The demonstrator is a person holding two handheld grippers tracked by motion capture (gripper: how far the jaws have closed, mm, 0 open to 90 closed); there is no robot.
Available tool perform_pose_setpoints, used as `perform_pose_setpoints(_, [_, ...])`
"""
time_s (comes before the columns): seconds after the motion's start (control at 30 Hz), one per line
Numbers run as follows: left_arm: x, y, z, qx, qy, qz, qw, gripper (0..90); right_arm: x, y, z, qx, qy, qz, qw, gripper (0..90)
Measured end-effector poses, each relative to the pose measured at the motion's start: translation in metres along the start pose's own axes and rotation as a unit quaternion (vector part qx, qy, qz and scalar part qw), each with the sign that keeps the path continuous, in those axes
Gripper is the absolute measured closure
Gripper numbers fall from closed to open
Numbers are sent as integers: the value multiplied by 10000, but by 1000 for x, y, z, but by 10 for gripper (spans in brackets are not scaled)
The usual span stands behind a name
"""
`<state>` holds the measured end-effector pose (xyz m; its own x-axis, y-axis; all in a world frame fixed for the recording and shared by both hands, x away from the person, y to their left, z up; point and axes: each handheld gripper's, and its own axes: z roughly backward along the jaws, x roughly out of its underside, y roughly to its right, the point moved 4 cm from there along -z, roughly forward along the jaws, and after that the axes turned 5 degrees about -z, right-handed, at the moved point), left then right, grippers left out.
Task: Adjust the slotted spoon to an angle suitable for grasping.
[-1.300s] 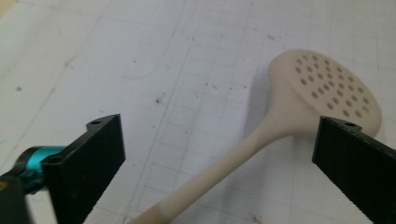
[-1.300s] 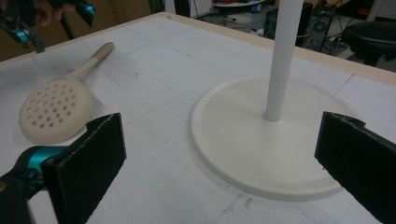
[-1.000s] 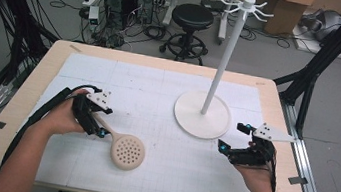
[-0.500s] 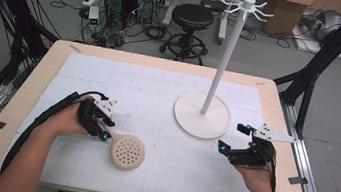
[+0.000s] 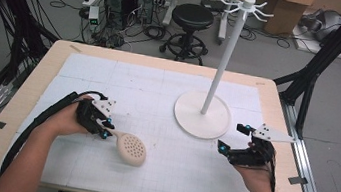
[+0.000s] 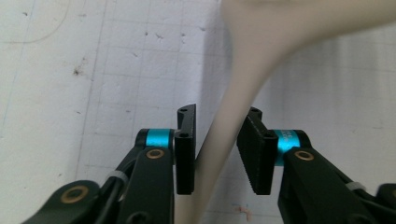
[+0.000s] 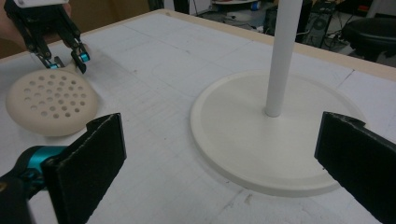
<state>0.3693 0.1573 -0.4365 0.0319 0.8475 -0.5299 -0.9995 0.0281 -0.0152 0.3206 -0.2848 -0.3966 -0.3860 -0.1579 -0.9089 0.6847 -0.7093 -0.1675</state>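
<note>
Left gripper view: the left gripper (image 6: 218, 156) has just been closing its jaws on the ladle (image 5: 131, 148) handle (off-centre, gap beside one pad). Lifted so, its head could swing. Right gripper (image 5: 231, 138) jaws stand spread.

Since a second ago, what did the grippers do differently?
The left gripper has just been closing its jaws on the handle of the slotted spoon; the handle sits between them now. The spoon, the right gripper, open, and the white stand stayed put.

Each gripper (image 5: 106, 132) was black with turquoise rings near its jaws, brass-coloured pivot screws, a grey three-cornered plate on top and a black cable trailing toward six o'clock.
</note>
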Motion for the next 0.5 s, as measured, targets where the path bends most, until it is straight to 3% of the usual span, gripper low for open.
perform_pose_setpoints(0.13, [-1,0,2,-18,13,137,9999,792,0,0,-1,15,-3,40,10000,10])
perform_pose_setpoints(0.33, [-1,3,2,10,32,119,9999,788,0,0,-2,-1,-16,20,10000,10])
perform_pose_setpoints(0.4, [-1,3,3,106,118,149,9998,781,1,0,-2,3,-21,15,10000,10])
perform_pose_setpoints(0.5, [-2,3,4,86,246,196,9995,677,1,0,-2,5,-26,15,10000,10])
